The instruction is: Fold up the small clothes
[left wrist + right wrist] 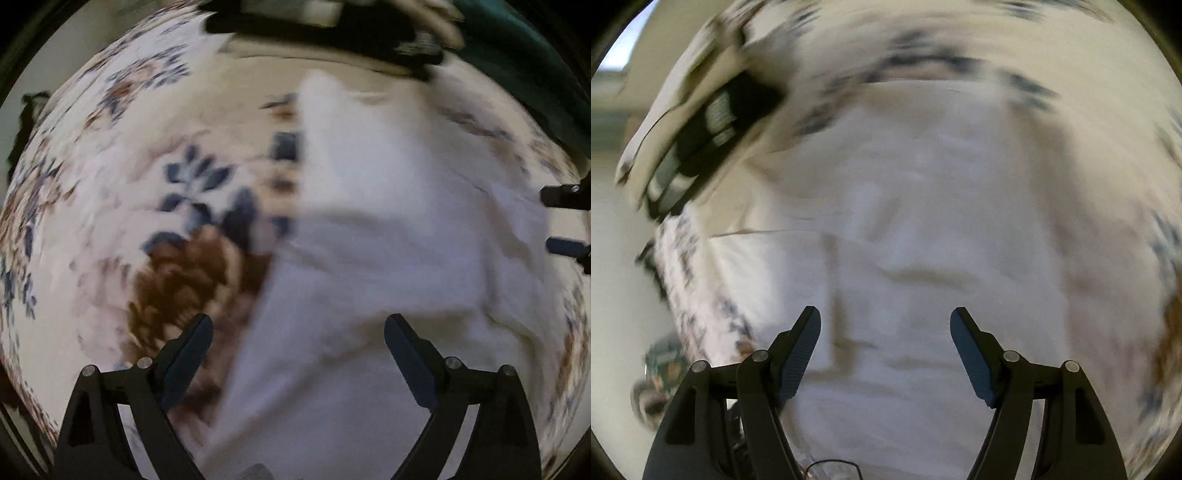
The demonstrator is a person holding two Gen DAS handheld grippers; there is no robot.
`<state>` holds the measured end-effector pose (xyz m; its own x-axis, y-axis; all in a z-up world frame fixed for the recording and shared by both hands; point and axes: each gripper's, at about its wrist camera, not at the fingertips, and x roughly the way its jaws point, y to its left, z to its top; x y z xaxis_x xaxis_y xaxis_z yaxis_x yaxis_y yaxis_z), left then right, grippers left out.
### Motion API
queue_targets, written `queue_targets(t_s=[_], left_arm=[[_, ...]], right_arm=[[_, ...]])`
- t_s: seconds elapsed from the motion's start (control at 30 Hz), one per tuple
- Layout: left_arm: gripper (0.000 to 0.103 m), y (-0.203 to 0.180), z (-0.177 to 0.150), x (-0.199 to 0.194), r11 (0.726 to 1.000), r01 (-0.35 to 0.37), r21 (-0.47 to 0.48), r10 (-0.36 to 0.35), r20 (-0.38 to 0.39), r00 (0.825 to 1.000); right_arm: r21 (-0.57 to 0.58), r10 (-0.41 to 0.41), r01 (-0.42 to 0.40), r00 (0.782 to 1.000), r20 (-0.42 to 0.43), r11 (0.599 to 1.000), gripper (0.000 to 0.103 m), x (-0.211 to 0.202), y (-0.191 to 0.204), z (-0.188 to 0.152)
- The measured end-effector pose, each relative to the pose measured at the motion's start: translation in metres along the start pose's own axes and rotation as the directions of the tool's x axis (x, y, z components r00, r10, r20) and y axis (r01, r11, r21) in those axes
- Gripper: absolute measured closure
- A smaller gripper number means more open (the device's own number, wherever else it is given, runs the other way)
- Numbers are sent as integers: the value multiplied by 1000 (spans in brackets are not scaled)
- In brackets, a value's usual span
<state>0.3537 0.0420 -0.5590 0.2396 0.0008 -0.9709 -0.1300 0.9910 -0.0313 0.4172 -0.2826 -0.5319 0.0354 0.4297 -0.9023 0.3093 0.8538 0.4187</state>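
A white garment (388, 229) lies spread on a floral bedsheet (122, 192), with a fold ridge across its middle. My left gripper (298, 328) is open and empty, hovering over the garment's near left edge. The right gripper's fingertips (557, 195) poke in at the right edge of the left wrist view. In the right wrist view the white garment (923, 229) fills the middle, blurred by motion. My right gripper (885, 320) is open and empty above it.
A black and white striped item (713, 122) lies at the far left of the bed, also showing along the top of the left wrist view (332, 26). Dark green fabric (517, 62) sits at the upper right. The bedsheet (960, 48) surrounds the garment.
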Motion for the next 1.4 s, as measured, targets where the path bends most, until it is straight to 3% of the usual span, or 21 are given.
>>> queue_targets(t_s=[0.13, 0.27, 0.33, 0.37, 0.4, 0.47, 0.5, 0.7, 1.03, 1.13, 1.23, 1.3, 1.4], left_arm=[[8, 18, 33, 4, 998, -46, -50, 49, 55, 997], [8, 32, 68, 6, 994, -72, -84, 80, 95, 992], [8, 38, 87, 9, 990, -94, -103, 105, 108, 989], [8, 39, 93, 10, 990, -97, -107, 109, 113, 988], [8, 40, 101, 11, 990, -93, -106, 105, 119, 987], [8, 40, 112, 13, 990, -106, -98, 118, 126, 985], [8, 40, 117, 12, 990, -105, -93, 117, 132, 984], [8, 39, 138, 24, 993, -98, -71, 107, 125, 986], [8, 15, 166, 54, 993, -112, -26, 114, 86, 990], [8, 16, 166, 47, 991, -133, -9, 133, 114, 985], [8, 20, 156, 39, 989, -150, 5, 149, 109, 983], [8, 20, 143, 20, 991, -130, 16, 127, 129, 983], [8, 17, 112, -22, 992, -116, 46, 105, 183, 977]], right_arm=[[-179, -43, 36, 999, -33, 983, 29, 52, 60, 53], [-192, -107, 88, 990, -94, 978, 29, 91, 74, 76], [-198, -103, 78, 988, -116, 977, 36, 104, 77, 74], [-210, -96, 72, 989, -110, 975, 51, 105, 80, 71], [-222, -87, 63, 991, -102, 973, 76, 111, 87, 71], [-252, -84, 66, 995, -62, 966, 96, 110, 94, 63], [-258, -81, 68, 996, -39, 964, 98, 105, 94, 59], [-204, -68, 84, 994, 82, 975, 99, 73, 83, 58], [-105, -172, 182, 980, 100, 978, 101, 50, 42, 77], [-74, -104, 109, 993, 60, 991, 100, 43, 41, 75], [-50, -51, 53, 998, 41, 997, 82, 27, 32, 59], [-8, -49, 49, 998, 48, 999, 54, 9, 18, 43], [62, -68, 64, 995, 69, 996, 50, -22, -11, 16]])
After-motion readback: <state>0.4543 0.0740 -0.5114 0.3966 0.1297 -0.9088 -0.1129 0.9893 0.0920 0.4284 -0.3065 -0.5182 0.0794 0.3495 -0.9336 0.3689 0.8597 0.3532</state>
